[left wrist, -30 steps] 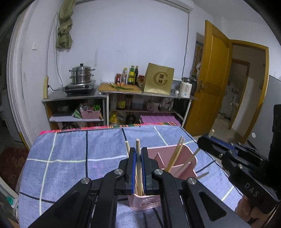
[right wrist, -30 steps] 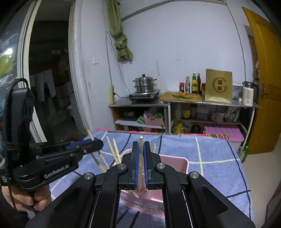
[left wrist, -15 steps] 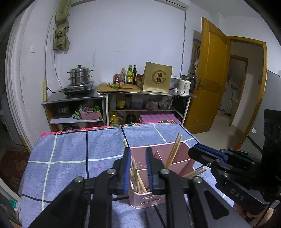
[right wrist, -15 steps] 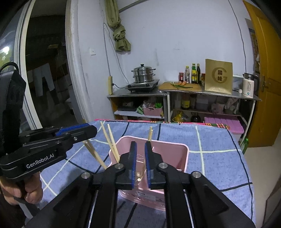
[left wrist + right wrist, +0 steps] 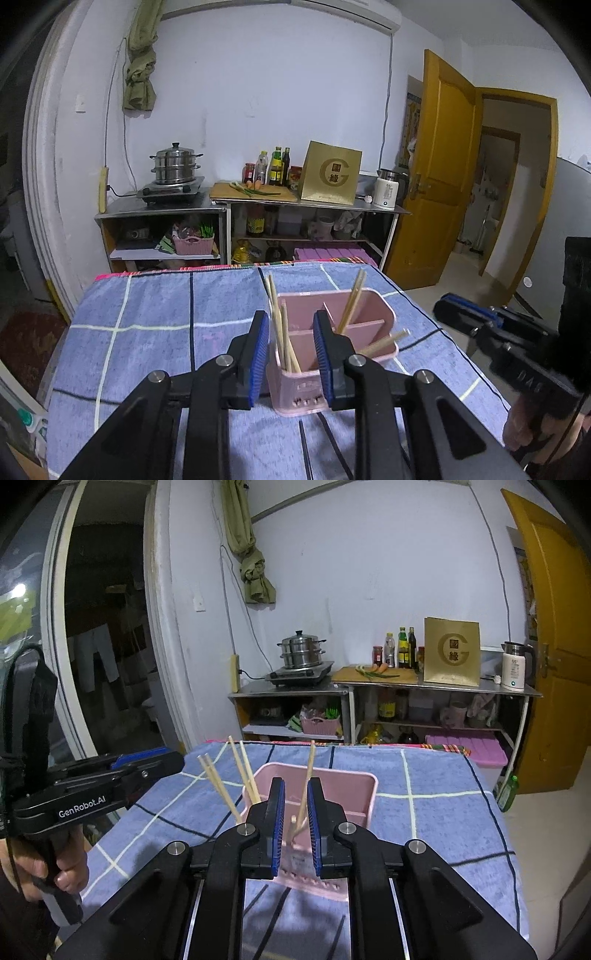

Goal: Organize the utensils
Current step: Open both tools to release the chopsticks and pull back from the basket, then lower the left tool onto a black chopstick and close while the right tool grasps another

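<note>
While the pink utensil holder sits on the blue checked cloth with chopsticks standing inside, left gripper jaws are opening, nothing gripped. Right gripper narrowly parted, apparently clear of the chopstick seen between its pads.

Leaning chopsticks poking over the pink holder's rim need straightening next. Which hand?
Right, probably. Those chopsticks tilt toward the right gripper, tips between its open fingers. The left gripper, fingers opening, frames the upright bunch instead.
</note>
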